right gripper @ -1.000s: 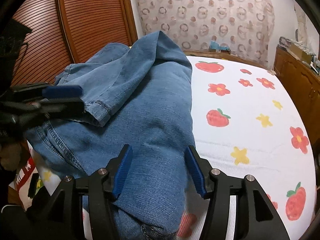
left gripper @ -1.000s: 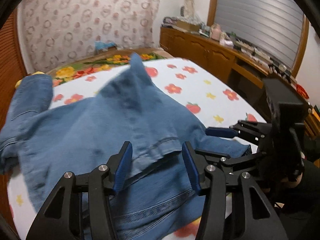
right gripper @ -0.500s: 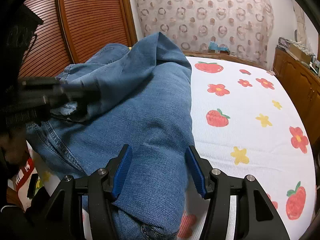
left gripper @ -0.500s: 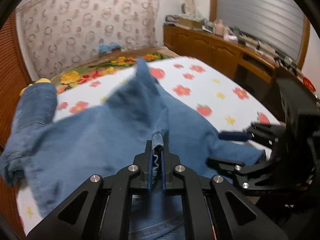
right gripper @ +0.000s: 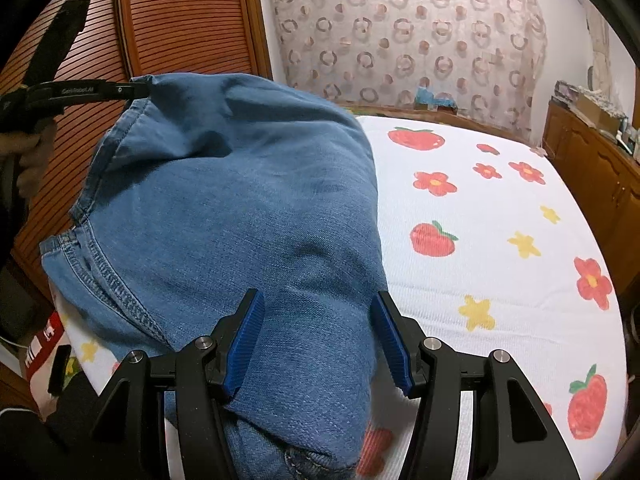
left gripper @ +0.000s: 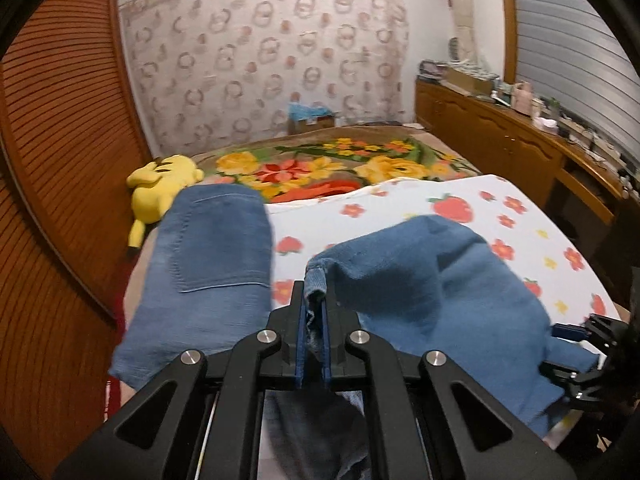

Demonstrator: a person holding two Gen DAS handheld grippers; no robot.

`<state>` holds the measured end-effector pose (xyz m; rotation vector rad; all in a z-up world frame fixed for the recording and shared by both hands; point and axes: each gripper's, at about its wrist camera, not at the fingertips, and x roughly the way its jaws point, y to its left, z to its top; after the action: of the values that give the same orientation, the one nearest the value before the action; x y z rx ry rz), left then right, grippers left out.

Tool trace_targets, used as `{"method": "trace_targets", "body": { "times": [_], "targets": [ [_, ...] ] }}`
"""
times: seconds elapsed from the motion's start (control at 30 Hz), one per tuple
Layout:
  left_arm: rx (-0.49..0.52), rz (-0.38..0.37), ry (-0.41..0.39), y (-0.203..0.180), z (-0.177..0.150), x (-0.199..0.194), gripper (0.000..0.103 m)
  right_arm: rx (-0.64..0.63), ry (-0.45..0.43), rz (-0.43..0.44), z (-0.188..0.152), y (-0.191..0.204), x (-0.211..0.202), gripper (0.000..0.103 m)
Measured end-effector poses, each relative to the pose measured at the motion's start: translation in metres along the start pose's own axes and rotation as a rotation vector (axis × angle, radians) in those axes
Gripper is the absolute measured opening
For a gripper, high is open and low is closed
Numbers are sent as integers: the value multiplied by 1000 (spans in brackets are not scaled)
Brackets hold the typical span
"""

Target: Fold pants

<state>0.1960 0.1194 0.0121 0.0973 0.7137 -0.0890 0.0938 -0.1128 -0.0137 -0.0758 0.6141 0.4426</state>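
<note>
On the bed (right gripper: 500,320), one pair of jeans (right gripper: 260,220): left claw (left gripper: 312,344) clenched on hem, right claw (right gripper: 320,344) released.

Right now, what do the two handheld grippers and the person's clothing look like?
Both grippers are matte black, angular linkage frames with silver pivot screws and ribbed blue finger pads: the left gripper and the right gripper. Seen from the right wrist camera, the left one's slim black fingers carry small white lettering, too small to read. A dark sleeve shows at lower left.

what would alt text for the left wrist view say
The left gripper is clamped on a hem of blue jeans, lifting it above a bed sheet printed with strawberries. A yellow plush toy lies behind.
</note>
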Motion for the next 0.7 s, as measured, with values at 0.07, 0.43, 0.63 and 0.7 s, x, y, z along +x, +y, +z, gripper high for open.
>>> {"method": "trace_targets", "body": {
  "times": [0.07,0.43,0.63,0.7],
  "targets": [
    [-15,7,10,6,-2,6,7,-4,-1,-3,0,0,0,58],
    [-73,9,12,19,-22,-1,47,-7,-1,-5,-1,0,-3,58],
    [-117,-37,-32,12,-51,-29,47,-15,-3,-12,-3,1,-6,58],
    [-112,-56,-29,4,-61,-33,47,-17,0,-12,-2,2,-7,58]
  ]
}}
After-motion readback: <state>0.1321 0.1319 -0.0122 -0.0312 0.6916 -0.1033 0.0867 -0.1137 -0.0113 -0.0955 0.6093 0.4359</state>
